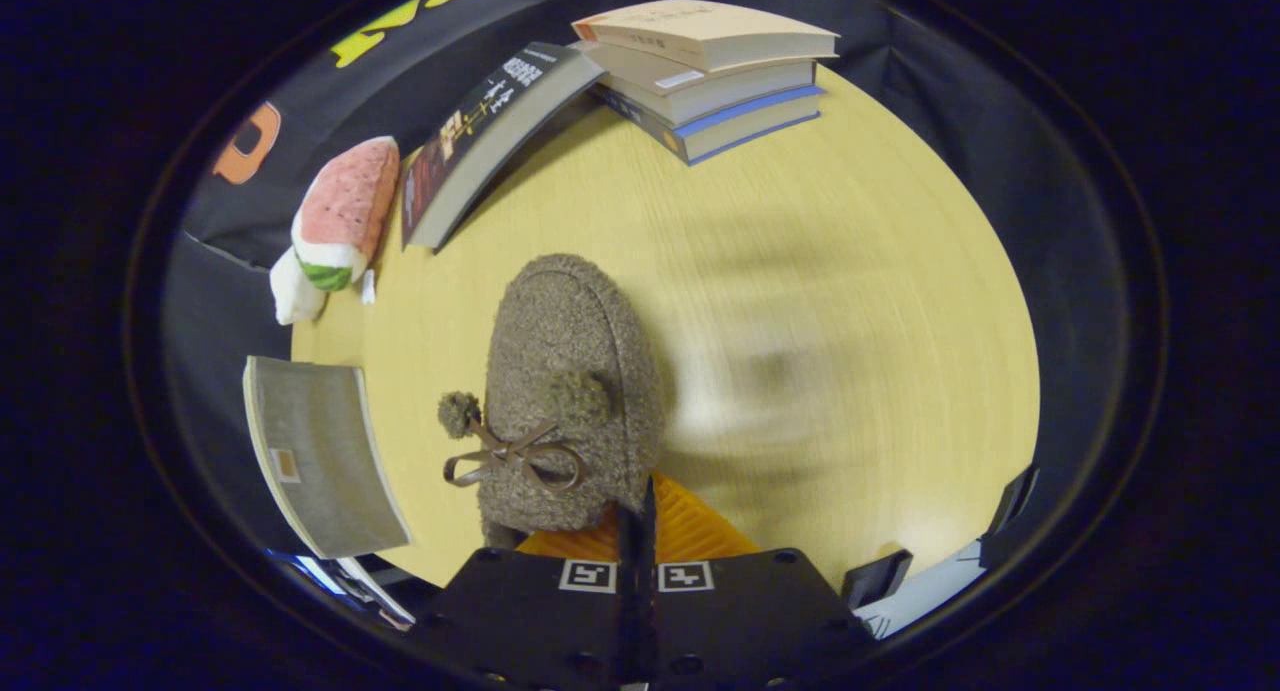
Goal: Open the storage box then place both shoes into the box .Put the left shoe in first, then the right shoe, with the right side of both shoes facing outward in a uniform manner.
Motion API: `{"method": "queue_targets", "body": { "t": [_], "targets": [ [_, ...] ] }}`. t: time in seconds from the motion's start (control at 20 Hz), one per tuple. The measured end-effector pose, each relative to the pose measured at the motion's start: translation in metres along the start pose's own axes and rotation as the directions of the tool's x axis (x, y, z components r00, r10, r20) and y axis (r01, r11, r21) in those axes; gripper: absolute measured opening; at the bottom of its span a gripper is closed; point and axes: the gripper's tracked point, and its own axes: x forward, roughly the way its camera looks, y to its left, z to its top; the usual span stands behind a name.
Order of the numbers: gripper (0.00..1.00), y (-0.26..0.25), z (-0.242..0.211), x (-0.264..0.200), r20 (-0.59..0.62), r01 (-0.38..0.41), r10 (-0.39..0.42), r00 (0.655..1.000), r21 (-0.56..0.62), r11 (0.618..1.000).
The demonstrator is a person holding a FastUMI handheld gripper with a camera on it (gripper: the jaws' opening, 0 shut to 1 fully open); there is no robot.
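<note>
A brown fuzzy shoe point(570, 371) with a ribbon bow and two pompoms hangs just ahead of my gripper point(637, 531), its toe pointing away from me. The fingers are shut together on the shoe's rear collar, on its right side, and a dark thin edge is pinched between them. The shoe appears lifted above the yellow wooden table point(850, 271), which looks blurred beneath it, with a soft shadow to the shoe's right. I cannot tell whether it is the left or the right shoe.
A stack of three books point(710, 71) lies at the table's far edge, with a dark book point(480, 141) leaning on it. A watermelon-slice plush point(335, 221) lies left of that. A grey book point(320, 451) overhangs the near left edge. Dark and white parts point(880, 576) sit near right.
</note>
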Motion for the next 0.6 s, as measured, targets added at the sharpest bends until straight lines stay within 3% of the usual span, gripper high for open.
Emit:
{"method": "queue_targets", "body": {
  "t": [0.2,0.6],
  "targets": [
    [0.01,0.056,-0.008,-0.049,0.048,-0.047,0.049,0.998,-0.04,0.998],
    [0.01,0.215,-0.044,-0.118,0.062,-0.141,0.152,0.986,-0.152,0.978]
  ]
}}
